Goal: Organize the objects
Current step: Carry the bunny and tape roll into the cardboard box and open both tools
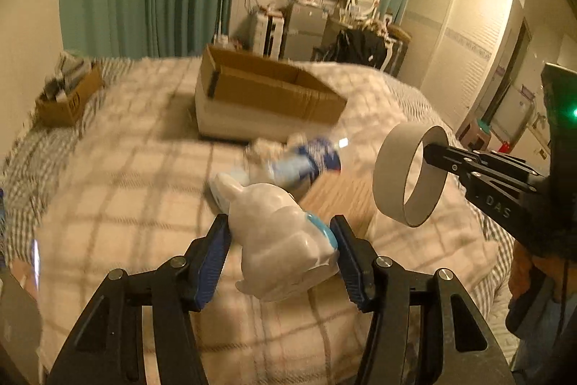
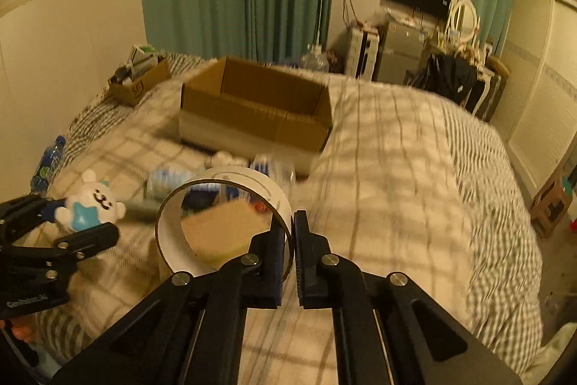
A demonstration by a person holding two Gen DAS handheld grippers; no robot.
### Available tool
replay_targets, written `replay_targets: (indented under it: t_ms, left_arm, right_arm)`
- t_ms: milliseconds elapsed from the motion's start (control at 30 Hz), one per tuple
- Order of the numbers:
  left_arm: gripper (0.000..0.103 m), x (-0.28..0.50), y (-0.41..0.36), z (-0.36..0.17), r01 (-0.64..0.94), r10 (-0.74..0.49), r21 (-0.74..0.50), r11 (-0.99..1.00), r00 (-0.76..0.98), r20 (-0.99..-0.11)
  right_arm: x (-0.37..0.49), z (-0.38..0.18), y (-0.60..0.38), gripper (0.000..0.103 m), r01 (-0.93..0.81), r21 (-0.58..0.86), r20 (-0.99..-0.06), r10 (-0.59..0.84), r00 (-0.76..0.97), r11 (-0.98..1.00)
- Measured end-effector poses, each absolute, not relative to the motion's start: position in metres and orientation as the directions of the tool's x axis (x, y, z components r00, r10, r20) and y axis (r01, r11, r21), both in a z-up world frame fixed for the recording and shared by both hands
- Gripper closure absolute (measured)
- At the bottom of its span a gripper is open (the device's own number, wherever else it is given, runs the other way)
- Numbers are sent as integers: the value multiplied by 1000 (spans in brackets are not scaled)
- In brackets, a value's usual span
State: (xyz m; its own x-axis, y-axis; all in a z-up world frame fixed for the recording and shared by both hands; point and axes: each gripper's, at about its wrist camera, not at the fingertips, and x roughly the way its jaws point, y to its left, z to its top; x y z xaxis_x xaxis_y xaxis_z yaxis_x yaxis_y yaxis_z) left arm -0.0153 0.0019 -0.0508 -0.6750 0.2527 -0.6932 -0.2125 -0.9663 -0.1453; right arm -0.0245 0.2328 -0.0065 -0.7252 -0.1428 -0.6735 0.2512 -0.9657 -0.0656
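My left gripper [image 1: 281, 240] is shut on a white bunny figure with a blue star [image 1: 281, 240] and holds it above the checked bed; the figure also shows in the right wrist view [image 2: 90, 204]. My right gripper [image 2: 291, 233] is shut on the wall of a white tape ring [image 2: 223, 222], held above the bed; the ring also shows in the left wrist view [image 1: 411, 175]. An open cardboard box [image 1: 267, 92] sits on the bed ahead of both grippers, also in the right wrist view [image 2: 252, 110].
Loose items lie in front of the box: a blue-and-white packet [image 1: 306, 165], a tan flat board [image 1: 339, 201], a plastic bottle [image 2: 50, 161] at the left. A small carton of items [image 2: 139, 80] sits at the bed's far left corner. Dresser and TV stand behind.
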Motion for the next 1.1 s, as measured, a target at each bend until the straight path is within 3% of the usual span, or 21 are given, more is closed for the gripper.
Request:
replay_targets:
  t_ms: [200, 400, 567, 700, 1100]
  left_arm:
    - [45, -57, 7, -20, -243, 241, -91, -966, -714, -657]
    - [45, -125, 17, 5, -221, 202, -43, -974, -778, -595]
    - [45, -196, 22, 8, -196, 187, -51, -979, -782, -595]
    - [45, -241, 22, -9, -273, 273, -94, -957, -750, -602]
    - [41, -295, 23, -73, -252, 199, -26, -967, -692, -694]
  right_arm:
    - [-59, 31, 226, 98, 258, -136, -590, -131, -797, -957]
    - [-125, 59, 229, 98, 233, -107, -540, -140, -830, -967]
    - [-192, 66, 228, 98, 229, -63, -540, -160, -827, -971]
    - [-240, 55, 225, 98, 199, -62, -549, -133, -825, -978]
    - [-311, -34, 214, 97, 213, -17, -667, -148, -730, -977]
